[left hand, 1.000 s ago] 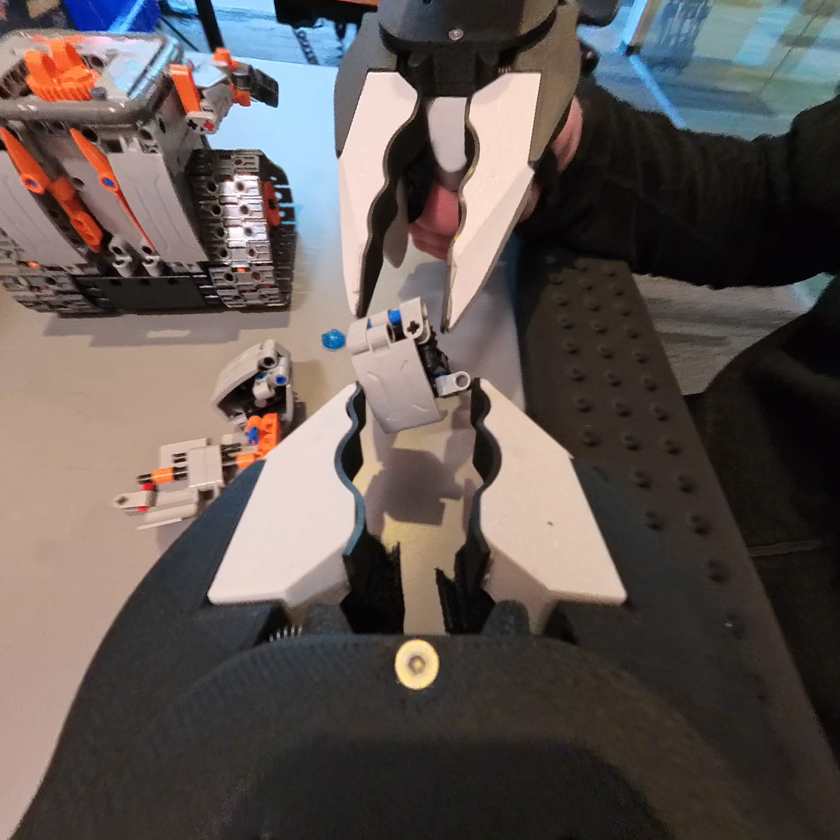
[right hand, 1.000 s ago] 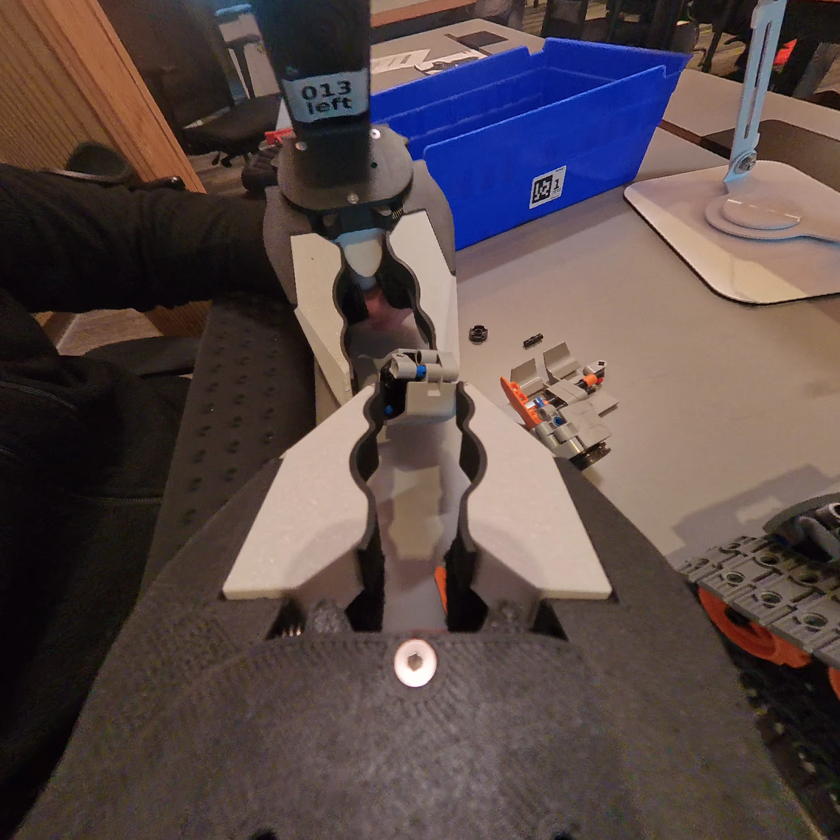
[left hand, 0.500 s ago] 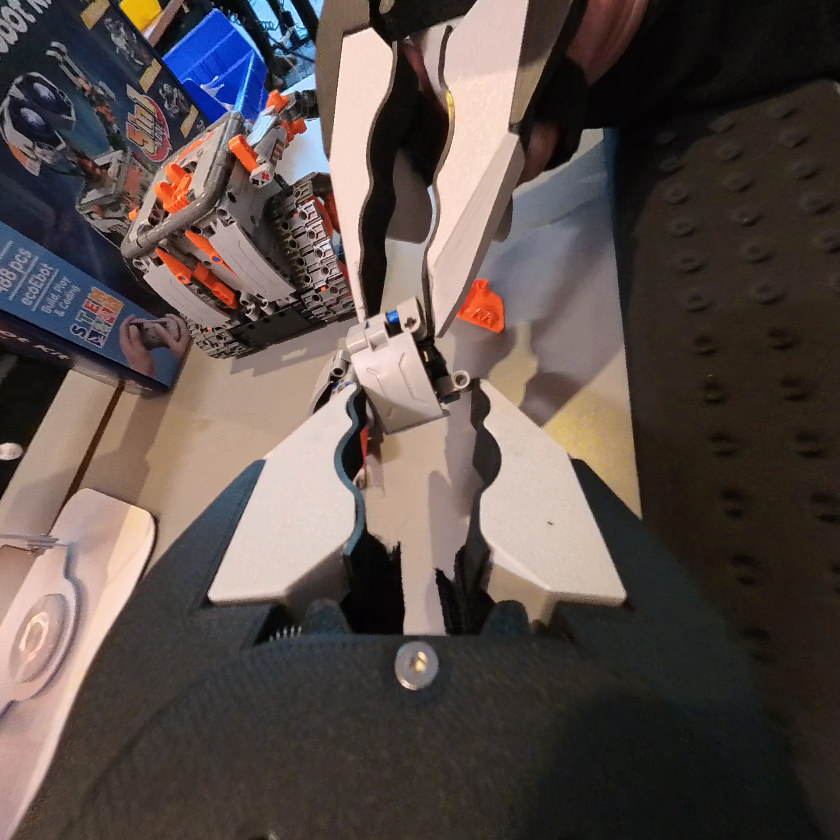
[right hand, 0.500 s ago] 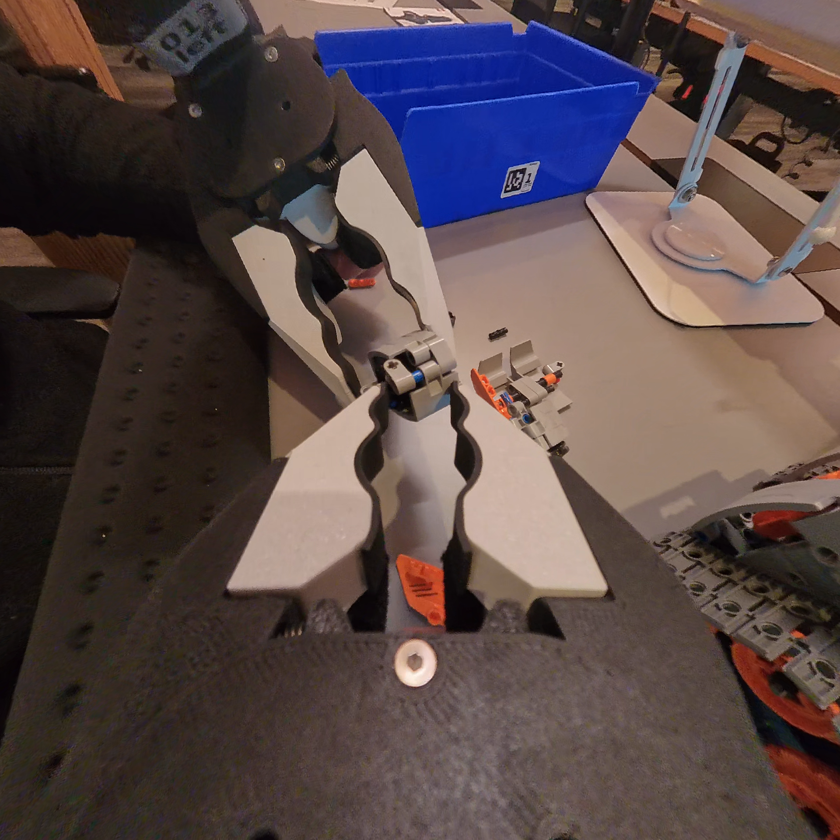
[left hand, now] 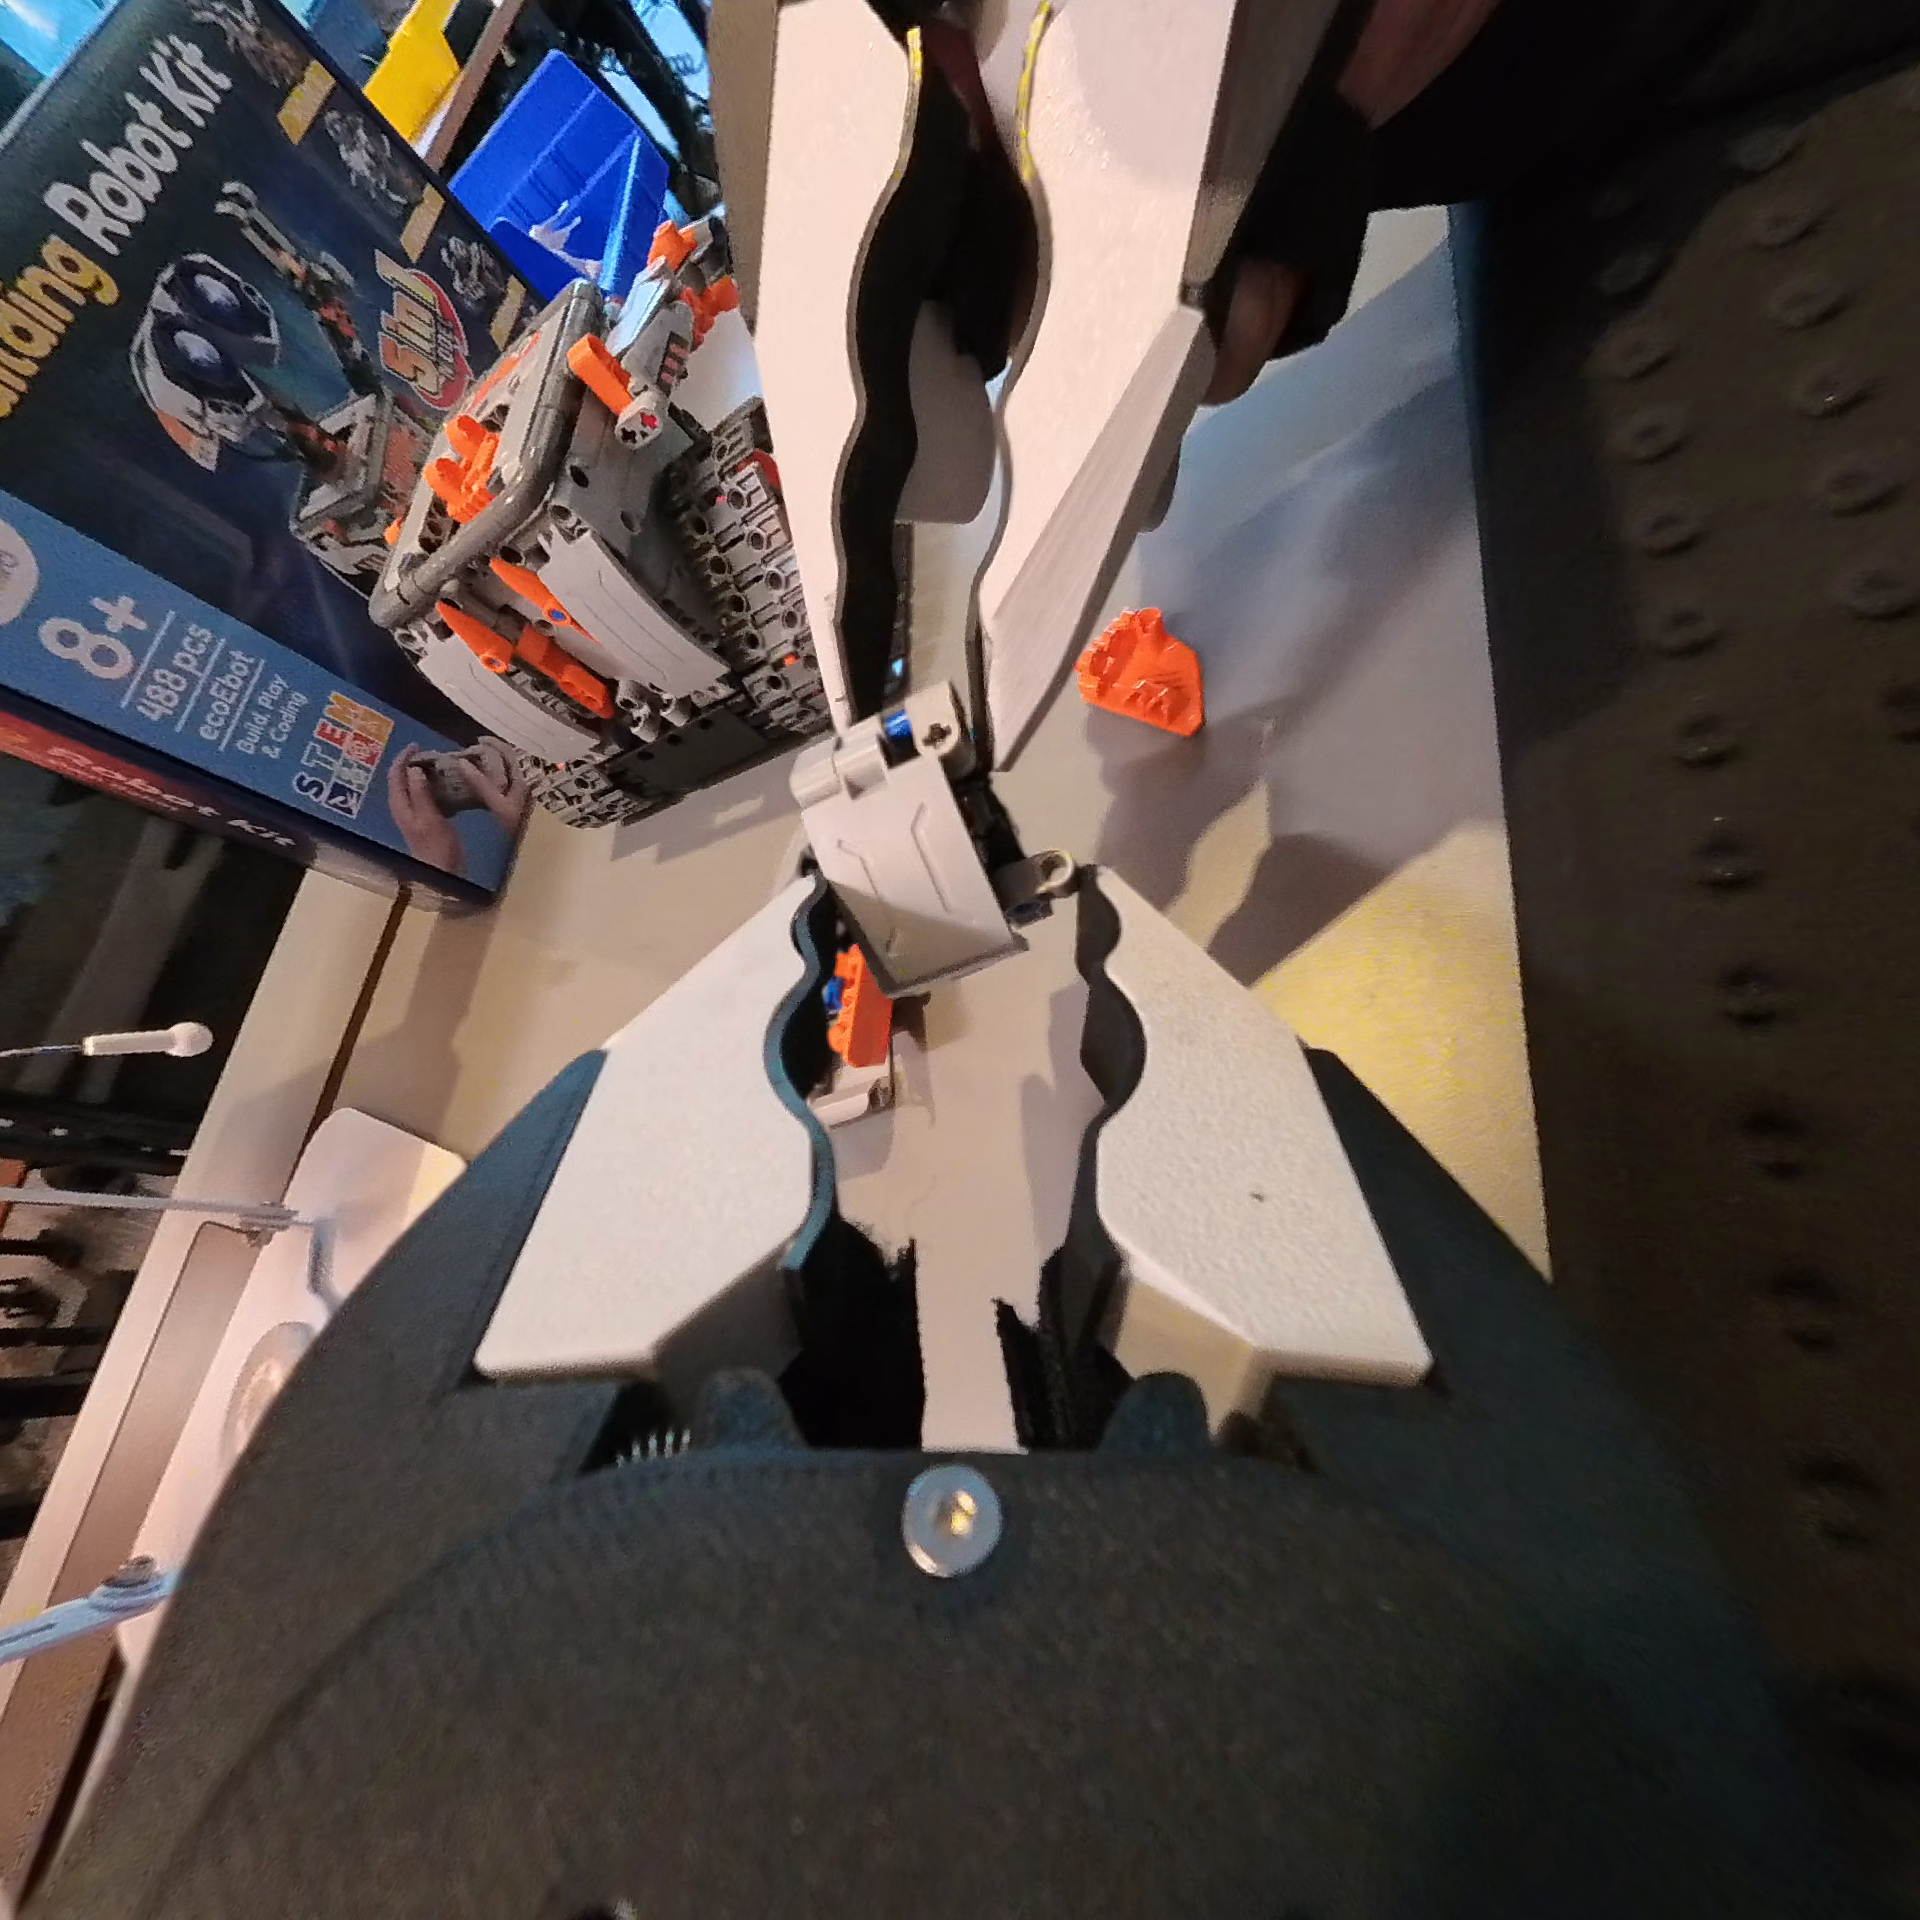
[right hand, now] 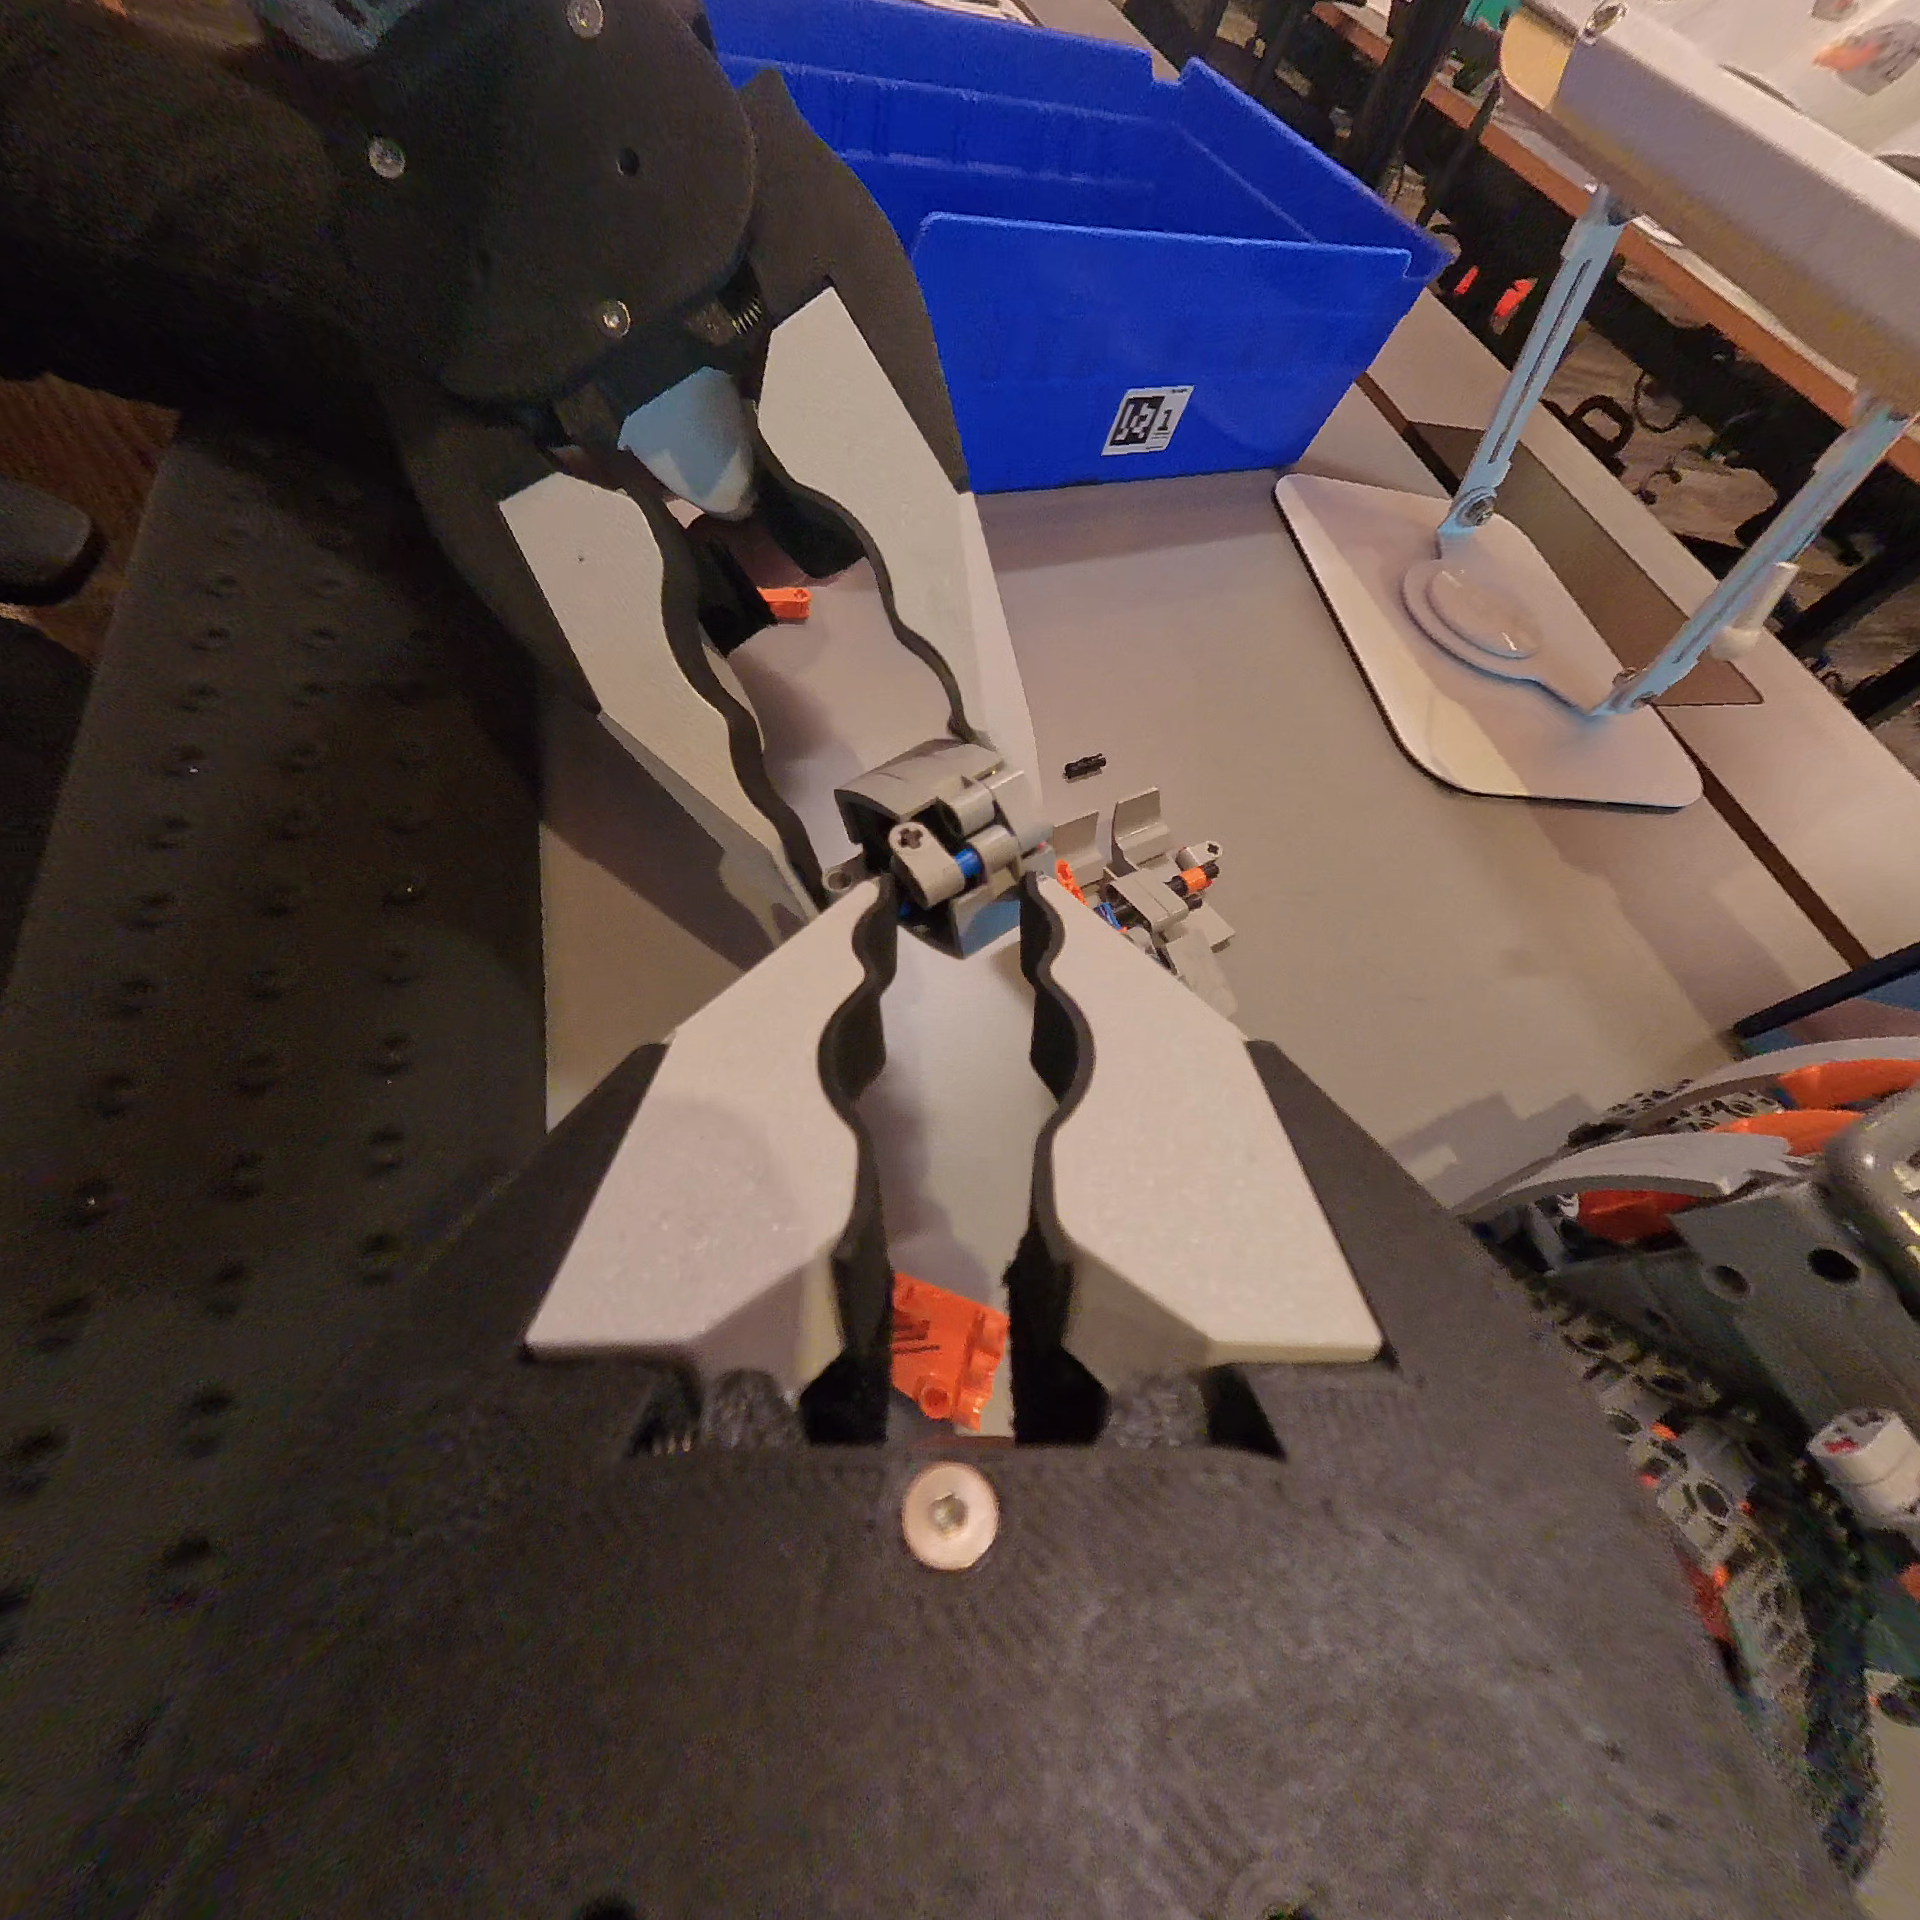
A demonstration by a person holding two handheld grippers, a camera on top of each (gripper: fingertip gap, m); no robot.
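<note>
A small grey brick assembly (left hand: 904, 862) with a blue pin is held above the table between both grippers. My left gripper (left hand: 951, 888) is shut on its lower end. The right gripper's fingers (left hand: 800, 312) come down from above and clamp its top. In the right wrist view my right gripper (right hand: 956, 894) is shut on the same assembly (right hand: 935, 842), and the left gripper's fingers (right hand: 623, 603) reach in from the upper left. An orange piece (left hand: 1143, 675) lies on the table beside it and also shows in the right wrist view (right hand: 945, 1340).
A tracked grey-and-orange robot model (left hand: 582, 540) stands by a printed kit box (left hand: 187, 416). A second small assembly (right hand: 1153, 894), a black pin (right hand: 1084, 767), a blue bin (right hand: 1143, 312) and a white stand base (right hand: 1507, 665) are on the table. A black studded mat (right hand: 260, 831) lines the edge. The tips of both grippers are at nearly the same place. The orange piece (left hand: 1143, 675) sits 9 cm or so from the ends of my left fingers. The right camera catches it too, in the right wrist view (right hand: 929, 1336).
Both grippers have kept hold of the grey assembly and have swung and tilted together. The kit box and the orange piece have come into the left wrist view.
</note>
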